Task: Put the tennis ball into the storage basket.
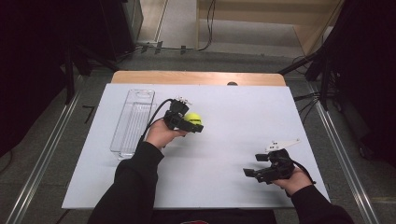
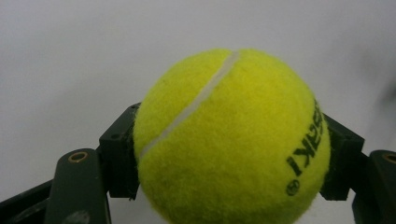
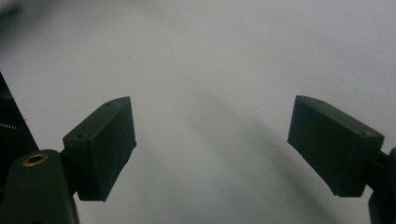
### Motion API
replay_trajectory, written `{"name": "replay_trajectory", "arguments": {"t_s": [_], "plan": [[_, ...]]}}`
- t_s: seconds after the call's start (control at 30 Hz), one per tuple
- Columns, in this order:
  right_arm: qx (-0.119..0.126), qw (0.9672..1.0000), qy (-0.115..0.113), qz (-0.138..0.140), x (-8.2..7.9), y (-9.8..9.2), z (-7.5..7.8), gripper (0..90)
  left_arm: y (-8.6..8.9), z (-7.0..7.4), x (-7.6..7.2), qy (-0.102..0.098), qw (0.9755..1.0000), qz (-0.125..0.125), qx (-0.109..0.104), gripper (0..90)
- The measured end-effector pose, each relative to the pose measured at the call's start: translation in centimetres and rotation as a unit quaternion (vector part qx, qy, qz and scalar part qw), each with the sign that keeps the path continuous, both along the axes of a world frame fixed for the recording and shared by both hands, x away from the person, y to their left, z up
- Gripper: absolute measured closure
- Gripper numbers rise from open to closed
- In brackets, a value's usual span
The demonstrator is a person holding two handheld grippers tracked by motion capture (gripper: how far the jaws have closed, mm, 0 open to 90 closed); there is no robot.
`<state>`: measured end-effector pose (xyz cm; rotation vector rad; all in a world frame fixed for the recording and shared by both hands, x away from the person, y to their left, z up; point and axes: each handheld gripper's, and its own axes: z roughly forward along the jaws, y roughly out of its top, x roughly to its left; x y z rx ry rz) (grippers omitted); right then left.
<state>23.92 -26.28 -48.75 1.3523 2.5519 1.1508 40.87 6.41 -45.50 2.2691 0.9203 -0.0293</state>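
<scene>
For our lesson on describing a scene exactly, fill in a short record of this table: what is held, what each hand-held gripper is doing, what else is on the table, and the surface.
held object: yellow tennis ball, black lettering on its side
left hand-held gripper: shut on the tennis ball, jaws pressing on both sides
right hand-held gripper: open, nothing between the jaws, near the table's right front
container: clear plastic tray, long and narrow, left of the ball
surface: white table top
ball in tray: no
</scene>
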Motion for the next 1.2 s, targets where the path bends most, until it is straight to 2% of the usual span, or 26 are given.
{"name": "replay_trajectory", "arguments": {"t_s": [0.2,0.6,0.73,0.93,1.2], "plan": [[0.000,1.0000,-0.001,0.000,0.0,0.0,0.0,13.1,0.3,0.5,-0.1,0.007,0.9999,-0.014,0.005,27.1],[0.002,1.0000,-0.003,0.001,0.0,0.0,0.1,13.1,0.6,1.7,-0.4,0.006,0.9998,-0.021,-0.002,27.0],[0.002,1.0000,-0.002,0.001,0.0,0.0,0.1,13.1,0.7,2.1,-0.5,0.007,0.9997,-0.025,0.002,27.0],[0.002,1.0000,-0.003,0.002,0.0,0.0,0.0,13.1,1.0,2.6,-0.5,0.008,0.9998,-0.018,-0.002,27.0],[0.000,1.0000,-0.003,0.003,0.0,0.0,0.0,13.1,1.4,3.4,-0.5,0.006,0.9998,-0.021,-0.004,27.1]]}}
